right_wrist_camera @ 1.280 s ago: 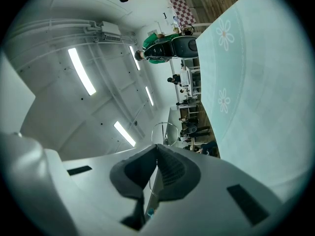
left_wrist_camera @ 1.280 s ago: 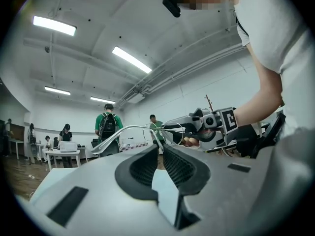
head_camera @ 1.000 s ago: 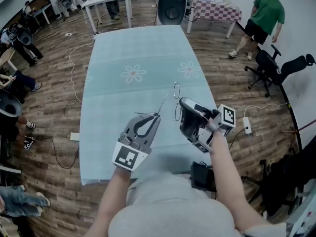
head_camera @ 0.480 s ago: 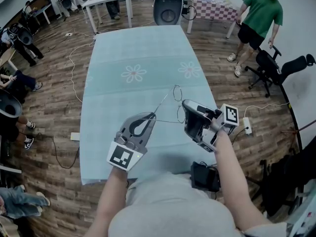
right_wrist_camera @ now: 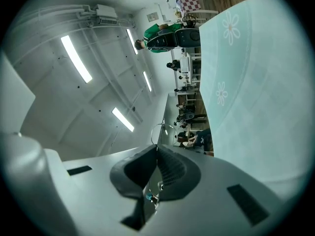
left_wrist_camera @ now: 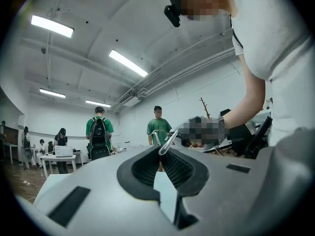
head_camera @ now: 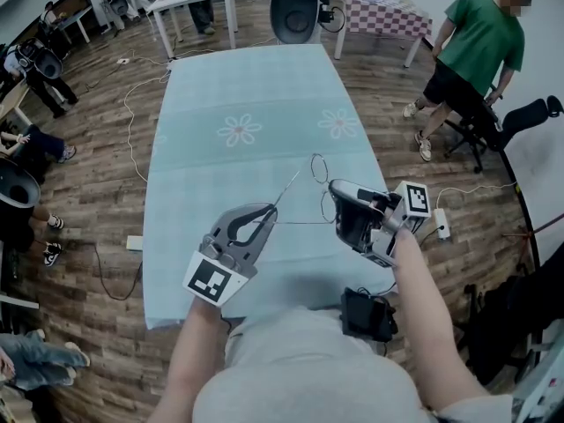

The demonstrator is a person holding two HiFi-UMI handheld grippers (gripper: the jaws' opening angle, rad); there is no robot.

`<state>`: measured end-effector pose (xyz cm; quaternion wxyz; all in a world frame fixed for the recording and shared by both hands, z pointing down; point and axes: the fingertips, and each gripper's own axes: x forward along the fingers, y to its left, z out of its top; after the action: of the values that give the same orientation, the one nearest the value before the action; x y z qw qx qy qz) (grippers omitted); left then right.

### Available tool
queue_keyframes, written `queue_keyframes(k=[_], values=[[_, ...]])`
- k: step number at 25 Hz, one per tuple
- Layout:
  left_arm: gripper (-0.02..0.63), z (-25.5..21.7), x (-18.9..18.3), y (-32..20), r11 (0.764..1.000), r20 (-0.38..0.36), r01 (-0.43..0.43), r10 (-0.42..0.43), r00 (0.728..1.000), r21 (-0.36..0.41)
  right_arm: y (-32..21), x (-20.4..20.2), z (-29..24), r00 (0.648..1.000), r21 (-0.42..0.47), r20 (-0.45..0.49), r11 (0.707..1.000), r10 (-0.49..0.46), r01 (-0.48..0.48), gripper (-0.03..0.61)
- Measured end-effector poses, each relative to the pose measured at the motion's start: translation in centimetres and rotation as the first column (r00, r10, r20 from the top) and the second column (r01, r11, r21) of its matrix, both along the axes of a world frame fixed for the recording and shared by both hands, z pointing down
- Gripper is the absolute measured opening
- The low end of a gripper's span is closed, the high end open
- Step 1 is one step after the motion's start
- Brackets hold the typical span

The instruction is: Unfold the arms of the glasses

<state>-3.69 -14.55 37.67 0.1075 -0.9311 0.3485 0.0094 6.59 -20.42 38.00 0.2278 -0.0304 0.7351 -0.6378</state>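
Thin wire-framed glasses (head_camera: 291, 184) hang in the air above the near end of the teal tablecloth (head_camera: 247, 86), between my two grippers. My left gripper (head_camera: 270, 208) is shut on the end of one arm; the clear arm tip (left_wrist_camera: 167, 142) sticks out past the left gripper (left_wrist_camera: 161, 156). My right gripper (head_camera: 334, 189) is shut on the front frame by a lens. The wire lens rim (right_wrist_camera: 156, 131) shows just beyond the right gripper (right_wrist_camera: 156, 147). The other arm (head_camera: 304, 222) runs level between the grippers.
A person in a green shirt (head_camera: 476, 42) stands right of the table beside an office chair (head_camera: 502, 122). A black chair (head_camera: 295, 11) sits at the table's far end. Cables and a power strip (head_camera: 441, 225) lie on the wooden floor. A black bag (head_camera: 366, 311) is near my right elbow.
Both grippers have drifted slightly apart and toward me, still holding the glasses. The held arm now stands more spread from the frame. The person in green has stepped to the right.
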Motion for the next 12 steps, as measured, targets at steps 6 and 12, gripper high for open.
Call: queue_keyframes(k=[6, 12], values=[[0.021, -0.4, 0.4, 0.9, 0.998, 0.045, -0.050, 0.049, 0.998, 0.033, 0.4, -0.2, -1.1, 0.988, 0.010, 0.118, 0.995, -0.102, 0.102, 0.009], [0.021, -0.3, -0.1, 1.5, 0.995, 0.094, -0.081, 0.075, 0.993, 0.060, 0.7, -0.8, -0.7, 0.981, 0.032, 0.079, 0.984, -0.175, 0.173, 0.009]])
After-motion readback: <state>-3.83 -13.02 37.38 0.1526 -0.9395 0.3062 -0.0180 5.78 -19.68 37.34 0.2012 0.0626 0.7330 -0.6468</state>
